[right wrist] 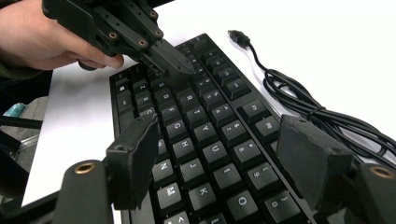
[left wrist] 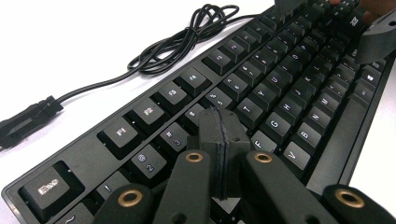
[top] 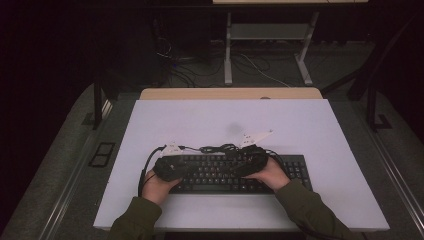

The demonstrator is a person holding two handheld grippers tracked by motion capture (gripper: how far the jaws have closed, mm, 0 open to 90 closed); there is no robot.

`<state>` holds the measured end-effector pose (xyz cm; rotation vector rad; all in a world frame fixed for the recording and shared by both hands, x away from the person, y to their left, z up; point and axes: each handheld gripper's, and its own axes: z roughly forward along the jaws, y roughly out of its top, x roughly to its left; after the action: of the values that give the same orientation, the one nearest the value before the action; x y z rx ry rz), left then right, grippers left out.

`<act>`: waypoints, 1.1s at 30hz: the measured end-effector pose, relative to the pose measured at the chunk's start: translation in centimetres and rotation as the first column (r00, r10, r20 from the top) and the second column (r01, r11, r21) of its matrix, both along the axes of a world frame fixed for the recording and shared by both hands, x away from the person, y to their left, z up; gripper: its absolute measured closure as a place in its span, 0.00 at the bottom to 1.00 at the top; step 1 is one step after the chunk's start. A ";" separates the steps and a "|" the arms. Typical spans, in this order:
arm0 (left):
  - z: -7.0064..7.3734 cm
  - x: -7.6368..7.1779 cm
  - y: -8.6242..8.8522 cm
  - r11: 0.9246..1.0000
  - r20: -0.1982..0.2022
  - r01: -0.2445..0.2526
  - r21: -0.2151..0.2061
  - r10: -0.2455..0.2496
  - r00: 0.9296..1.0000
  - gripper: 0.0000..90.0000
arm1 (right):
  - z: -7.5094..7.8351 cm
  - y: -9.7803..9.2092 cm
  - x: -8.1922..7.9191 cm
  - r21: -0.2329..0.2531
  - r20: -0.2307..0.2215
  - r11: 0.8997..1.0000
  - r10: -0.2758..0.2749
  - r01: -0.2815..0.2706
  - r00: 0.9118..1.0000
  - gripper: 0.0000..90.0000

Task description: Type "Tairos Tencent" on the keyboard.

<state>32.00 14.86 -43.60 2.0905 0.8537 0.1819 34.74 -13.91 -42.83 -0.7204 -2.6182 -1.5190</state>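
High view: keyboard (top: 235,172) lies flat on white worktop (top: 310,130), both grippers over it.
Left gripper view: left gripper (left wrist: 219,140) pressed together above number row.
Right gripper view: right gripper (right wrist: 219,154) spread wide over keys. Rigid, fairly heavy; keycaps pop off, so grip edges; cable (right wrist: 299,100) drags.

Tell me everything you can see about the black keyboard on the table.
The keyboard is black, apparently plastic, with raised keys bearing pale legends. It lies flat on the white table, near the person's edge. Its black cable coils behind it and ends in a loose plug. The left gripper, jaws shut, hovers at its number row; the right gripper, jaws open, hangs over the letter keys.
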 end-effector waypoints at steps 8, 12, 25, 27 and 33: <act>0.2 -0.1 0.2 1.000 -0.001 0.001 -0.021 -0.001 1.000 0.98 | 0.1 0.2 0.2 0.019 -0.013 1.000 0.008 -0.008 1.000 0.36; 0.4 -0.2 0.4 1.000 0.002 0.000 -0.028 0.000 1.000 0.95 | 0.1 0.4 0.1 0.016 -0.021 1.000 0.022 -0.022 1.000 0.41; 0.8 -0.5 0.8 0.999 0.016 -0.006 -0.034 0.007 1.000 0.64 | 0.5 0.6 -0.4 0.024 -0.021 0.999 0.036 -0.035 0.999 0.69; 0.8 -0.5 0.8 0.999 0.018 -0.009 -0.033 0.009 1.000 0.57 | 0.5 0.7 -0.5 0.017 -0.016 0.999 0.044 -0.043 0.999 0.73; 0.9 -0.6 0.7 0.999 0.021 -0.005 -0.040 0.006 1.000 0.46 | 0.3 1.0 -0.8 -0.007 -0.019 0.999 0.053 -0.054 0.998 0.84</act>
<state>31.37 15.58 -42.68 2.0457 0.8436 0.1878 33.95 -12.90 -42.55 -0.6560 -2.6086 -1.4827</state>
